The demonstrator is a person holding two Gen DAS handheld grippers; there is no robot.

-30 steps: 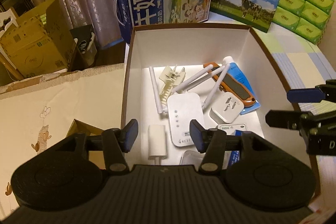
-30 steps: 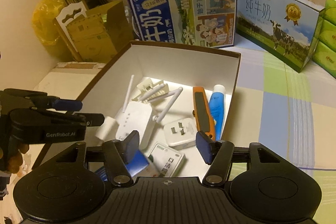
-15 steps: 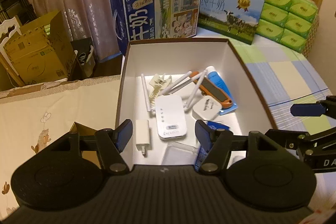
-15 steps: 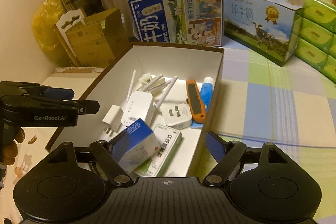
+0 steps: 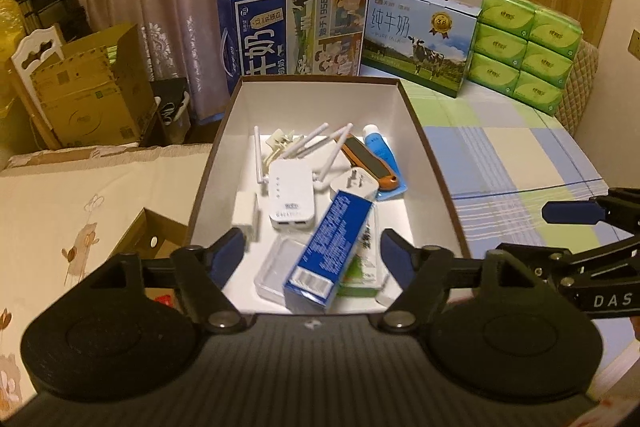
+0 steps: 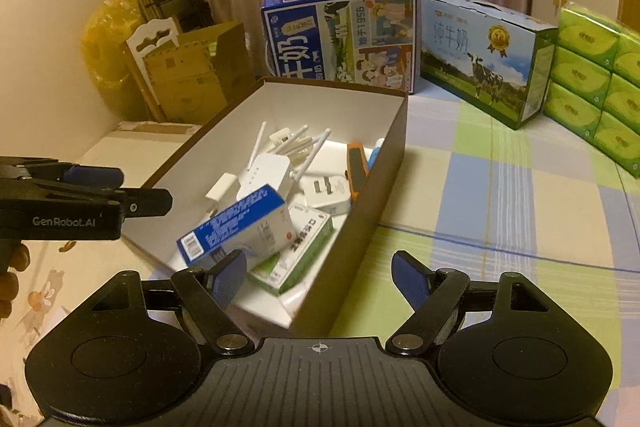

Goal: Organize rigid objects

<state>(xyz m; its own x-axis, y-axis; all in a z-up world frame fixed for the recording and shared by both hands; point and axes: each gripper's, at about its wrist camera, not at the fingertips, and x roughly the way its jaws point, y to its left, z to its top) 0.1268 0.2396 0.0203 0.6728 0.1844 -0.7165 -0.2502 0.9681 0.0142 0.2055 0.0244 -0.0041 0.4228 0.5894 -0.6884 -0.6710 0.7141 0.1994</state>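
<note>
Jaws: left gripper [image 5: 311, 251] released, just opening; right gripper [image 6: 319, 277] released, empty. Blue carton [image 5: 326, 248] lower centre, leaning in box [image 5: 434, 163]; withdraw clear without nudging.

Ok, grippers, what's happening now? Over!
Left gripper open, jaws just widened, holding nothing. Right gripper open, empty. Blue box lying in the storage box, atop other items. Nothing in the way.

Both grippers are matte black with round housings, silver pivot screws and blue pads [image 5: 230, 253]. The left gripper [image 6: 120, 189] reads "GenRobot.AI" in white on its side. The right gripper [image 5: 576, 227] shows "DAS".
</note>
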